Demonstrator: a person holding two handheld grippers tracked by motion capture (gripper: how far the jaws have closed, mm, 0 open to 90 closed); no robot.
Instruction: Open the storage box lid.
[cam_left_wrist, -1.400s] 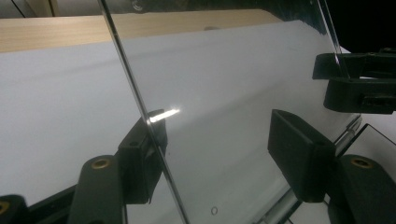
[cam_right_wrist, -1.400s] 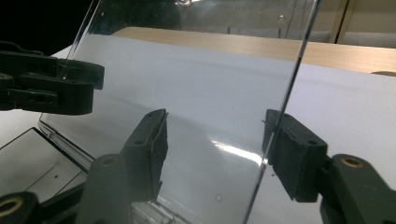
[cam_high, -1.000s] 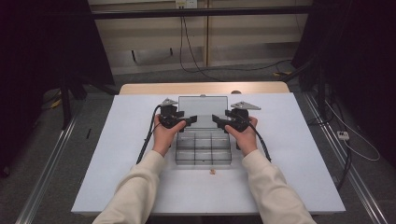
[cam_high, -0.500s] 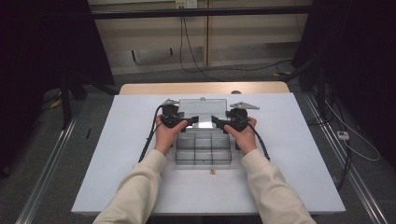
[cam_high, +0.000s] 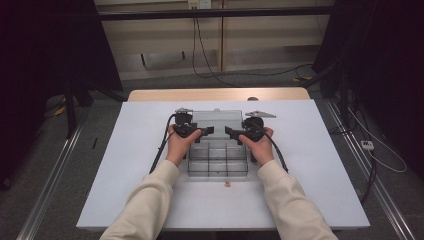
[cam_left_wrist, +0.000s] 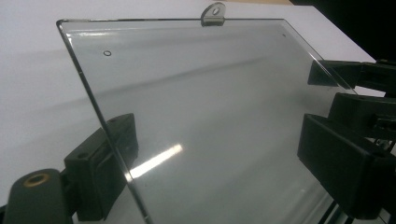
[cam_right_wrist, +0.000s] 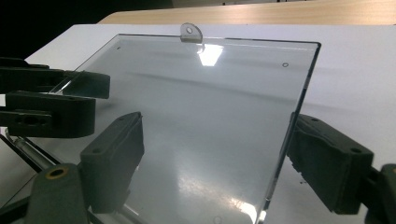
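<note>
Centrally on white table (cam_high: 320, 150): clear compartment box (cam_high: 218, 161), hinged lid (cam_high: 217, 120) laid open behind. Lid stiff, light, slick, scratch-prone; take by side edges. Left gripper (cam_high: 207, 131), right gripper (cam_high: 231, 132): jaws just opening, wide, straddling lid edges, no grip.

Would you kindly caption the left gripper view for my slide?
Clear lid edge stands between the left gripper's open black jaws.

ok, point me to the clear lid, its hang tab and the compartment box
clear lid (cam_left_wrist: 201, 116), left gripper view, middle of the pane
hang tab (cam_right_wrist: 191, 31), right gripper view, beside its hole
compartment box (cam_high: 218, 162), high view, divider grid
</note>
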